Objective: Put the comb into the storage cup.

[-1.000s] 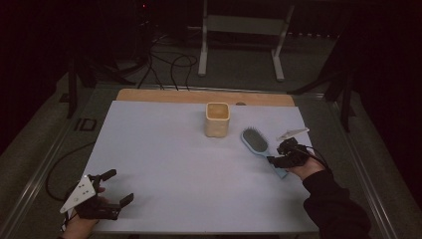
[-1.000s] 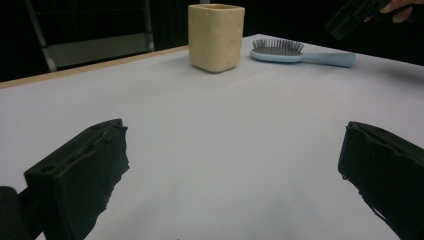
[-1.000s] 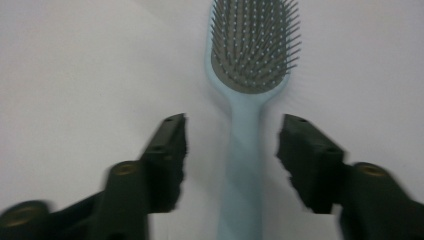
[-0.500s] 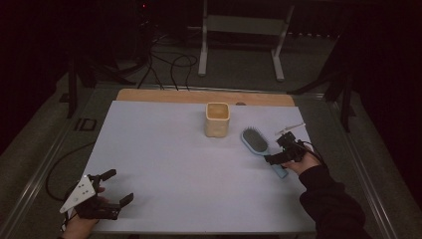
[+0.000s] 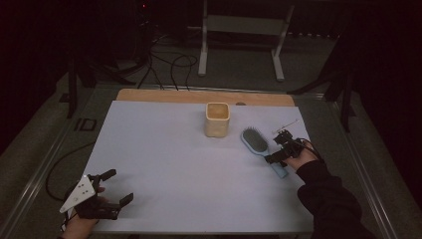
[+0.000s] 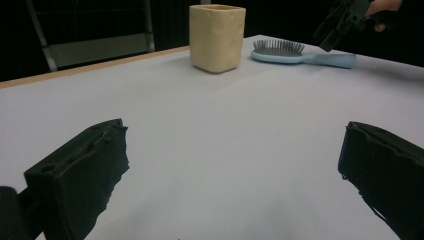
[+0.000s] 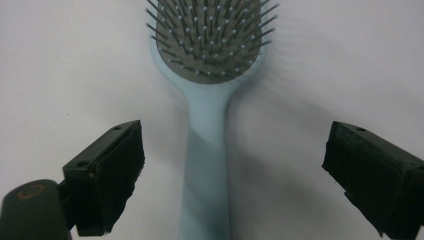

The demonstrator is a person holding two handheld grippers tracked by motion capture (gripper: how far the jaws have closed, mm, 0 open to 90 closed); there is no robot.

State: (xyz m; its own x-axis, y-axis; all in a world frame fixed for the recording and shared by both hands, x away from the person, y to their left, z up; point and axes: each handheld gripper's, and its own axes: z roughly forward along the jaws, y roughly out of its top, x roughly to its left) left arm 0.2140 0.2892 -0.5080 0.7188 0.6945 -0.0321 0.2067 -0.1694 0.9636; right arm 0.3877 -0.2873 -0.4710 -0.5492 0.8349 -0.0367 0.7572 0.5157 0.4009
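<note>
Left gripper held low at near left corner of worktop, fingers spread wide, nothing gripped; hand seen under it. Right gripper held out at right side, tilted down; dark sleeve seen behind it. Its fingers just opened wide, set either side of brush handle, not touching.
</note>
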